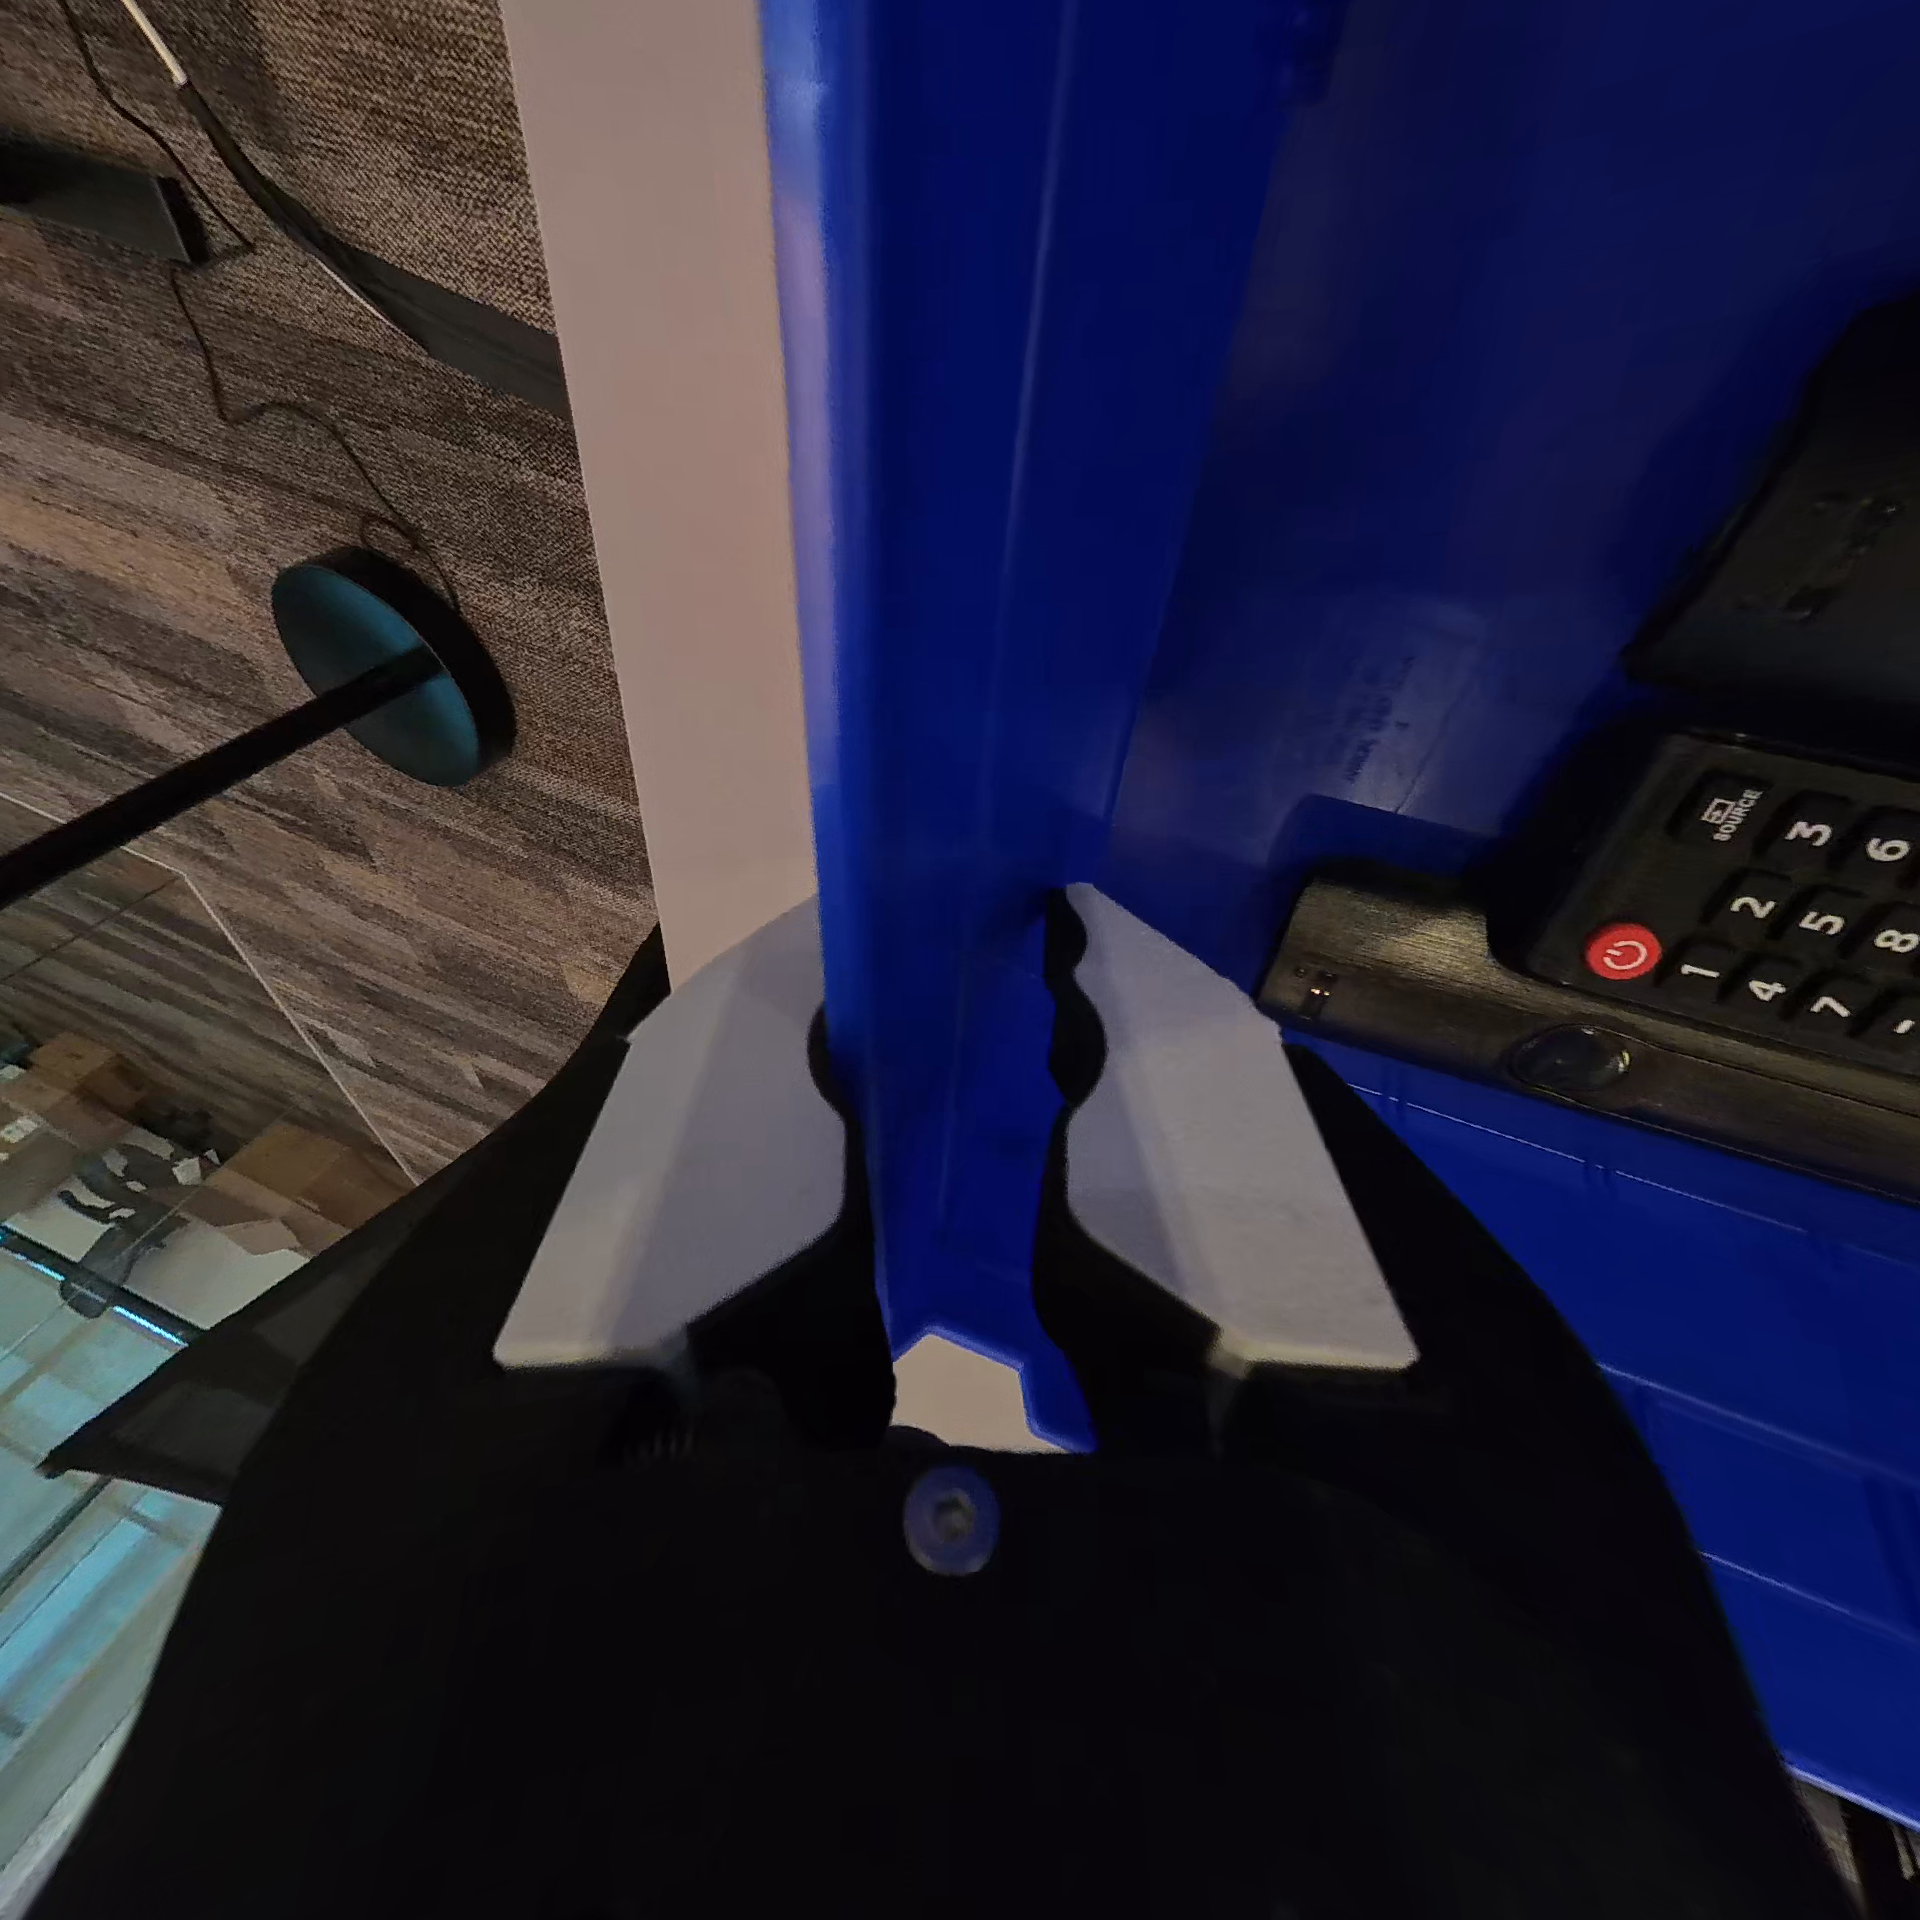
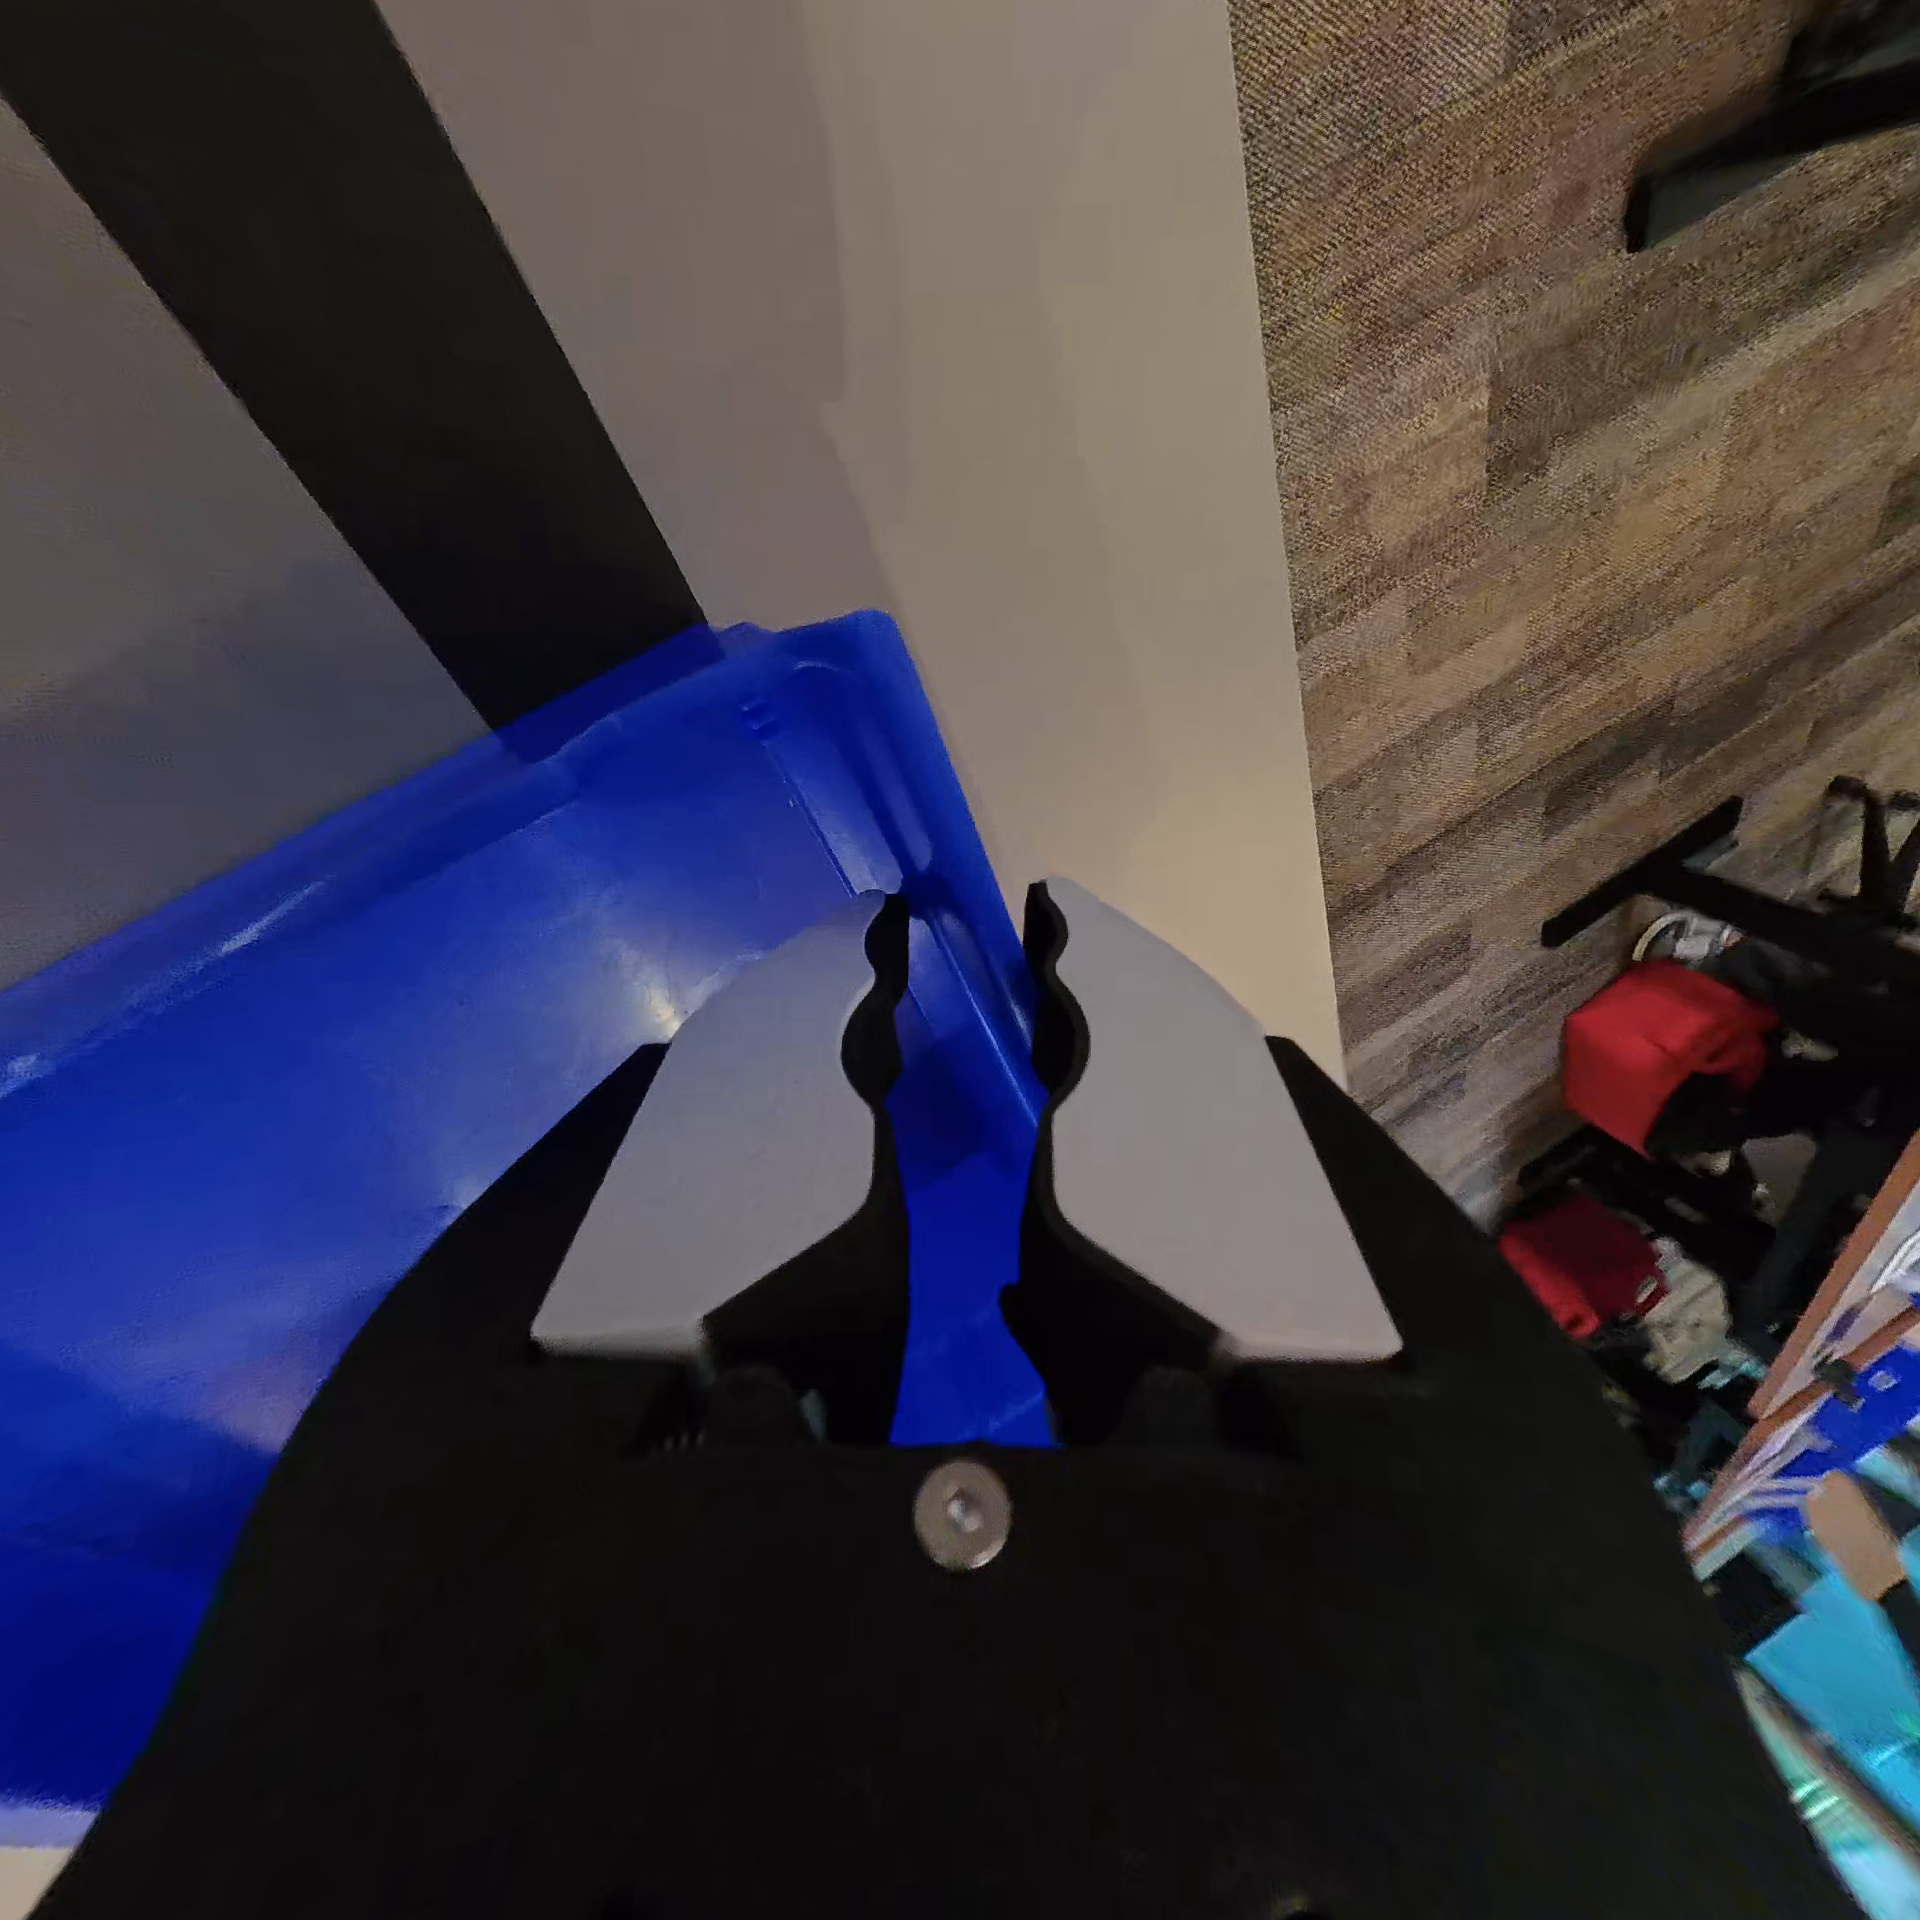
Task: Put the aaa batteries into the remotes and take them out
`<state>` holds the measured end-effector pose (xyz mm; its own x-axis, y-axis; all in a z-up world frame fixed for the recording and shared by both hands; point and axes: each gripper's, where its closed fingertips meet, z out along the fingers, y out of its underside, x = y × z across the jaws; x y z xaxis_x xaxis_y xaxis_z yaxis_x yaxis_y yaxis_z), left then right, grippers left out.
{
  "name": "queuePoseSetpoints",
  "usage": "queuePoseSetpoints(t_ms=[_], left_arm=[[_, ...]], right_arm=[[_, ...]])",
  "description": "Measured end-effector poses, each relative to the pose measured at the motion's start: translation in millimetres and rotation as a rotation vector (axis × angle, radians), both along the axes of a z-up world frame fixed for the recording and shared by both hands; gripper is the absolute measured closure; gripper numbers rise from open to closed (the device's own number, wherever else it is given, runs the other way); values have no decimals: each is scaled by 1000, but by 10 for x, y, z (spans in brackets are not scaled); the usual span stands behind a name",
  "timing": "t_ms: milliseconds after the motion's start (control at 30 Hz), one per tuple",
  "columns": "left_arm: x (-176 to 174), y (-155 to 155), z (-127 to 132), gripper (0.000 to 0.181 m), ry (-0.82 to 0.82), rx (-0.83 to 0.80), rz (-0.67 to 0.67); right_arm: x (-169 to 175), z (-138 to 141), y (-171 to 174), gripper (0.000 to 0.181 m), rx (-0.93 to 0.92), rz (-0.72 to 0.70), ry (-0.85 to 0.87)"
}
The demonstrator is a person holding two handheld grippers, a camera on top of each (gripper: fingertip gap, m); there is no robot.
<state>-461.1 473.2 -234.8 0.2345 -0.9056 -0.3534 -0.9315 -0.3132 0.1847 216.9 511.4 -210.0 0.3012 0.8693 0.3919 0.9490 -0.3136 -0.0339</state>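
A blue plastic bin (image 1: pixel 1039 520) stands on a white table (image 1: pixel 665 520). My left gripper (image 1: pixel 940 914) is shut on the bin's wall, one finger outside and one inside. Inside the bin lie a black remote (image 1: pixel 1766 904) with number keys and a red power button, a dark brushed remote (image 1: pixel 1403 987) under it, and another black object (image 1: pixel 1818 582) behind. My right gripper (image 2: pixel 964 899) is shut on the bin's (image 2: pixel 416 987) rim near a corner. No batteries are in view.
The table's edge runs close beside the bin, with grey carpet below (image 1: pixel 260 416). A black round stand base (image 1: pixel 395 665) stands on the floor. In the right wrist view a black strip (image 2: pixel 364 364) crosses the table, and red bags (image 2: pixel 1652 1039) and chair legs lie on the floor. Across from one pair of fingers to the other is roughly 70 centimeters. The left tips stand about 7 centimeters off the dark brushed remote (image 1: pixel 1403 987).
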Motion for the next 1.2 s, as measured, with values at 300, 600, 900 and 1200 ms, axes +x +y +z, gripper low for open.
queuePoseSetpoints(t_ms=[300,600,900,1200], left_arm=[[166,-231,877,88,-399,287,178],[591,-1733,151,113,-479,39,621],[504,-1719,-288,108,-485,104,859],[276,-1452,-293,151,-105,339,705]], right_arm=[[-194,615,-354,121,280,-80,216],[-1124,1010,-2012,135,442,110,432],[-1653,1263,-2740,141,494,219,590],[-1706,1255,-2791,144,487,225,659]])
